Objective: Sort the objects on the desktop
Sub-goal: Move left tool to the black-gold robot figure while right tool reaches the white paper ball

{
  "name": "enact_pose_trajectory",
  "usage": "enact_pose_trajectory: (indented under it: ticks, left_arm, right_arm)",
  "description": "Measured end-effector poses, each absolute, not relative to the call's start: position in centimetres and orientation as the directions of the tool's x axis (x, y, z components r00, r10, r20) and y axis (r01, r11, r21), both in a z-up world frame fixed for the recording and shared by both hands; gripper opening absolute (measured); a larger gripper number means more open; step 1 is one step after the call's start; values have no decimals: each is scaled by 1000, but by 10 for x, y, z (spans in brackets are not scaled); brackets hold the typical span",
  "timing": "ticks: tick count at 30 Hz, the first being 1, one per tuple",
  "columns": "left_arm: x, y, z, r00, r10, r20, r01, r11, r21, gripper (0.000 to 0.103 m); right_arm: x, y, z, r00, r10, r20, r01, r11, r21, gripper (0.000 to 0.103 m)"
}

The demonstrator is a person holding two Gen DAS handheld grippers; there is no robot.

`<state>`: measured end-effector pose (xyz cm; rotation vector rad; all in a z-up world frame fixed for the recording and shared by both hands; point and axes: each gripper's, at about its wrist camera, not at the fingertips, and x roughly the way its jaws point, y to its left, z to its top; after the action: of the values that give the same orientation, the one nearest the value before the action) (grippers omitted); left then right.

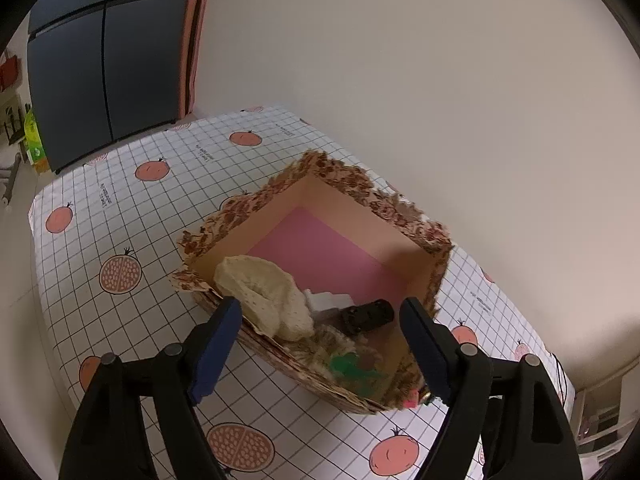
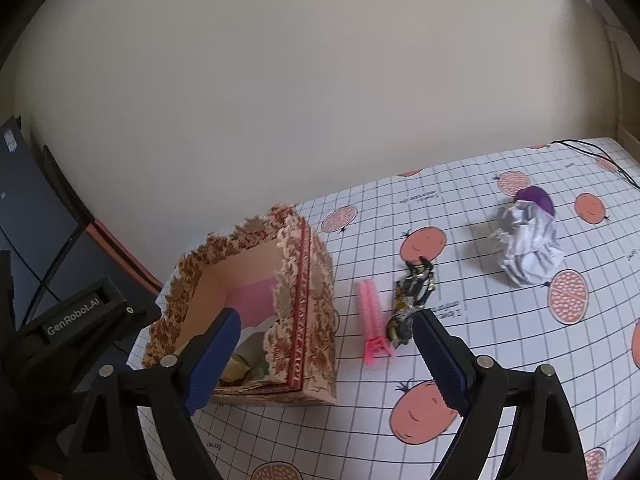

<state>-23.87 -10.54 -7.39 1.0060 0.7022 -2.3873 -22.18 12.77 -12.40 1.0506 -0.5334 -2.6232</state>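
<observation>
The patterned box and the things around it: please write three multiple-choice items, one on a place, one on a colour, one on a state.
1. Where does the pink hair clip lie?
A. inside the patterned box
B. on the tablecloth, beside the box
C. on the crumpled paper

2. What colour is the floor of the box?
A. green
B. blue
C. pink

3. How does the right gripper stand?
A. open, holding nothing
B. shut on the clip
C. shut on the paper

Answers:
1 B, the clip rests on the cloth next to the box's outer wall.
2 C, the left wrist view shows a pink bottom.
3 A, its blue pads stand wide apart with nothing pressed between them.
</observation>
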Motion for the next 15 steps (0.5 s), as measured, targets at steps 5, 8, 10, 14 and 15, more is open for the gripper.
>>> enact_pose_trajectory:
  ticks: [5, 8, 10, 14, 15]
  left_arm:
    - [-241, -82, -67, -639, -213, -739, 557, -791, -253, 97]
    - [-242, -65, -63, -653, -214, -726, 534, -811, -241, 101]
    - [-244, -54, -60, -663, -207, -720, 515, -824, -236, 101]
    - [-248, -28, -59, -677, -192, -711, 471, -855, -217, 101]
    - [-250, -20, -59, -679, -185, -710, 456, -865, -210, 102]
  right_arm:
    - [-220, 151, -124, -714, -354, -604, 69, -894, 443, 90]
    - [-218, 170, -124, -725, -344, -597, 40, -886, 462, 90]
    - [-217, 182, -124, -731, -334, -594, 21, -882, 471, 90]
    - [-215, 206, -126, -740, -315, -595, -16, -876, 483, 90]
    - [-214, 211, -128, -741, -311, -596, -26, -873, 487, 90]
